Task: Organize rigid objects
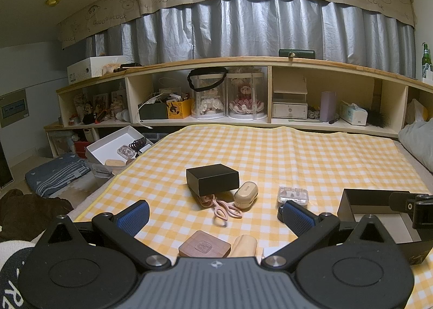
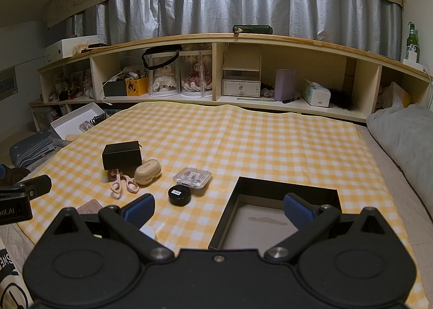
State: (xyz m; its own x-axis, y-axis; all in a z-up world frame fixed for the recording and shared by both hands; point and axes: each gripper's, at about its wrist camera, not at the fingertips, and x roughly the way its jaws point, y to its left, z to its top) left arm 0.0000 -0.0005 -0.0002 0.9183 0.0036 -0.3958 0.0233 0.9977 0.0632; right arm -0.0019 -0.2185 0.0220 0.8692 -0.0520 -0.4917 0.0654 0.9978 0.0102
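Note:
On the yellow checked cloth (image 1: 297, 152) lie a black box (image 1: 212, 178), pink scissors (image 1: 226, 210), a beige oval case (image 1: 245, 194), a clear plastic case (image 1: 293, 194), a square wooden box (image 1: 204, 244) and a pale wooden cylinder (image 1: 243, 245). My left gripper (image 1: 213, 214) is open above the wooden box, holding nothing. My right gripper (image 2: 219, 210) is open over the near left wall of an open black tray (image 2: 286, 187), holding nothing. A round black tin (image 2: 179, 195) sits beside the clear case (image 2: 192, 177). The scissors (image 2: 123, 183) show there too.
A long wooden shelf (image 1: 243, 61) with dolls, boxes and tissues runs behind the bed. A white open box (image 1: 108, 144) with small items sits at the cloth's far left corner. A grey pillow (image 2: 406, 141) lies at the right.

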